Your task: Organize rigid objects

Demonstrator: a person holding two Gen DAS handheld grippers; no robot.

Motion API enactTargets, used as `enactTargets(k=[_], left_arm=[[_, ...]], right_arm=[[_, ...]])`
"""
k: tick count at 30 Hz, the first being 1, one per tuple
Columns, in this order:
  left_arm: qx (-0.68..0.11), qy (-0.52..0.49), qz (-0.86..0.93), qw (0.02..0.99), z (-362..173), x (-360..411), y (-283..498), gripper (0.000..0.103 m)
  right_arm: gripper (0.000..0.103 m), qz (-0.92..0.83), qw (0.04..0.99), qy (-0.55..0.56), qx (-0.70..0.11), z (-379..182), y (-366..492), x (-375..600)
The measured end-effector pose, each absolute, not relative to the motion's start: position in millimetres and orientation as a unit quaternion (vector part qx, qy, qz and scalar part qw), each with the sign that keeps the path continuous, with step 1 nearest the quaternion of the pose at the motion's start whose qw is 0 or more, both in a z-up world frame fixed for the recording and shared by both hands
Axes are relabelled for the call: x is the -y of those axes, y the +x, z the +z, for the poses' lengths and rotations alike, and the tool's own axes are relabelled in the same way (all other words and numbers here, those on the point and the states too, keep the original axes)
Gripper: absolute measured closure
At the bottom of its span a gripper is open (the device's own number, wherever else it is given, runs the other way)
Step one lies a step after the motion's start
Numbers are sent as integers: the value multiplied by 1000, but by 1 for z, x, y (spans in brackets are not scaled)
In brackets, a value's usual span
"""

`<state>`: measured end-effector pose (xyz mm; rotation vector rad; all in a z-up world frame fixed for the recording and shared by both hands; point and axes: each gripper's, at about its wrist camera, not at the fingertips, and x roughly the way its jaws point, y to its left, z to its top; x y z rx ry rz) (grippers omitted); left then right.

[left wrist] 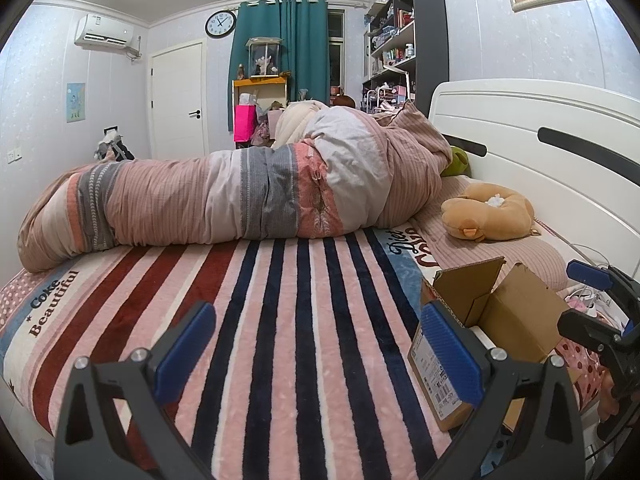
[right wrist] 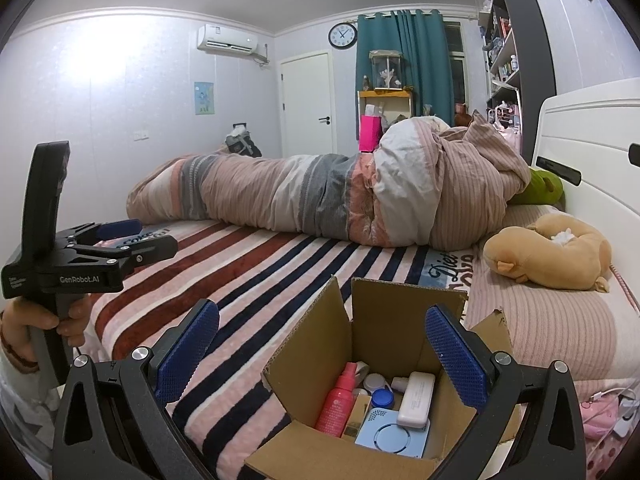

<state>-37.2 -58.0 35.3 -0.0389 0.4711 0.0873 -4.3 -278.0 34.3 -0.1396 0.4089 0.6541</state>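
Ahead of the left claw's right-hand finger, the open brown cardboard box [left wrist: 500, 320] hides its own contents behind its near wall, and that finger covers part of its printed label, whose text is too small to read. Below the right claw, the box's near flap [right wrist: 340, 460] is cut off by the bottom edge. Inside, the pink plastic spray bottle [right wrist: 338, 400] and white rectangular case [right wrist: 416, 400] cover the smaller round containers, which cannot be identified.

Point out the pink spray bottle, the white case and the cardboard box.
pink spray bottle [right wrist: 337, 404]: right wrist view, on its body.
white case [right wrist: 417, 399]: right wrist view, on its top face.
cardboard box [right wrist: 394, 316]: right wrist view, on its far inner wall.
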Motion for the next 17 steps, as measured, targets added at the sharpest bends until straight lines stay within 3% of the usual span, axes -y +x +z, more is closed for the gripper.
enactTargets(k=[17], left_arm=[[-235, -19, 43, 971, 35, 57, -36, 1]], right_arm=[[0, 318, 924, -68, -201, 34, -4, 279]])
